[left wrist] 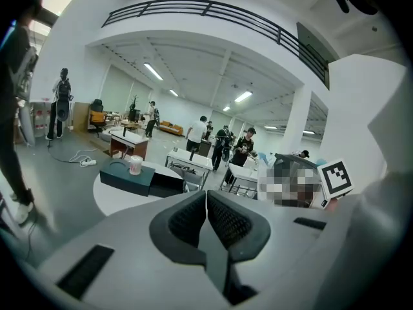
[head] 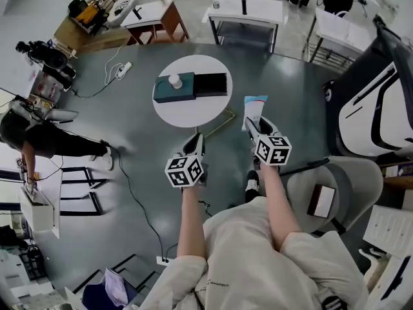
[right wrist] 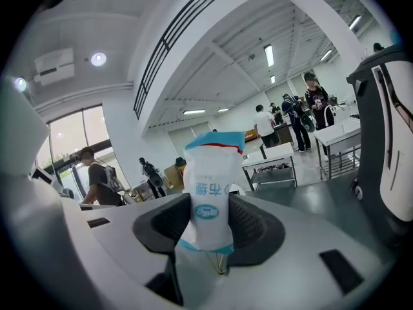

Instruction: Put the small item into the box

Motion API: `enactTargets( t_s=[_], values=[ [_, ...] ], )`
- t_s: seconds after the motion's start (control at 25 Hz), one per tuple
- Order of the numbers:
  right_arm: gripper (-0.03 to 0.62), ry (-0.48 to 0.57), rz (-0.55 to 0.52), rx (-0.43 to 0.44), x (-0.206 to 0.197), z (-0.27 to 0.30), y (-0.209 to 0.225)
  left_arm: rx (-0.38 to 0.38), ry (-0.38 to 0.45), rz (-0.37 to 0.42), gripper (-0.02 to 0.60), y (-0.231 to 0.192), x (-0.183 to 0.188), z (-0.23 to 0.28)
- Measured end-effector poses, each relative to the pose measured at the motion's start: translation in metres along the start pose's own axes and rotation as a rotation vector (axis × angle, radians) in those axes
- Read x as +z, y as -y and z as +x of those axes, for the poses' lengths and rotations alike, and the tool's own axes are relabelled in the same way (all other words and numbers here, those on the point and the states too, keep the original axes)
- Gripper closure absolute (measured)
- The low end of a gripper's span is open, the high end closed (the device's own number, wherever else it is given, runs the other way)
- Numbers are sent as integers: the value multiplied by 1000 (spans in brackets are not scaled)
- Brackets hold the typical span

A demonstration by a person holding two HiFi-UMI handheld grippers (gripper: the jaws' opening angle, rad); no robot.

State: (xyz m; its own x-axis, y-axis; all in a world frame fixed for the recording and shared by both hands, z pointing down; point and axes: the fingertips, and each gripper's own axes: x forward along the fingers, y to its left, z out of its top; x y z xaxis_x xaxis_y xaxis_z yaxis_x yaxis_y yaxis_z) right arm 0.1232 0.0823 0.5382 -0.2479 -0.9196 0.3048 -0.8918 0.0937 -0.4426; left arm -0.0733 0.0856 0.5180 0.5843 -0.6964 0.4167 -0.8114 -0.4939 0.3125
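Note:
A round white table (head: 193,112) stands ahead of me with a dark teal box (head: 173,89) on it, a black section (head: 211,84) adjoining its right side. A small white cup (head: 175,81) stands on the teal part. My right gripper (head: 253,124) is shut on a white and blue pouch (head: 255,104), short of the table's right edge; in the right gripper view the pouch (right wrist: 208,192) stands upright between the pads. My left gripper (head: 198,139) is shut and holds nothing, its pads (left wrist: 222,219) meeting, pointed toward the table (left wrist: 119,197) and box (left wrist: 126,177).
A grey chair (head: 335,179) stands close at my right, with a large white and black machine (head: 374,102) behind it. White tables (head: 248,8) and a brown one (head: 155,15) stand beyond. A person (head: 39,137) stands at the left, and cables trail across the floor.

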Motion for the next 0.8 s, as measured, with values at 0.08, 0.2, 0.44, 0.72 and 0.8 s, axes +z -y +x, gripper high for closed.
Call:
enactTargets(
  t_s=[0.08,0.2,0.44,0.72,0.8],
  values=[
    [393,-9,-5,15,6,9,6,8,0,1,557,3,5,11],
    [393,-57,-23,122,12,26,2,25,-3,42,557,10,14,30],
    [393,-170,-107,292,15,45,3,42,24,72,557,34,32,69],
    [393,-223,-143,320,18,53,31,81,3,98,557,49,28,94],
    [393,-234,-139,311,15,55,40,97,-7,86,557,45,22,96]
  ],
)
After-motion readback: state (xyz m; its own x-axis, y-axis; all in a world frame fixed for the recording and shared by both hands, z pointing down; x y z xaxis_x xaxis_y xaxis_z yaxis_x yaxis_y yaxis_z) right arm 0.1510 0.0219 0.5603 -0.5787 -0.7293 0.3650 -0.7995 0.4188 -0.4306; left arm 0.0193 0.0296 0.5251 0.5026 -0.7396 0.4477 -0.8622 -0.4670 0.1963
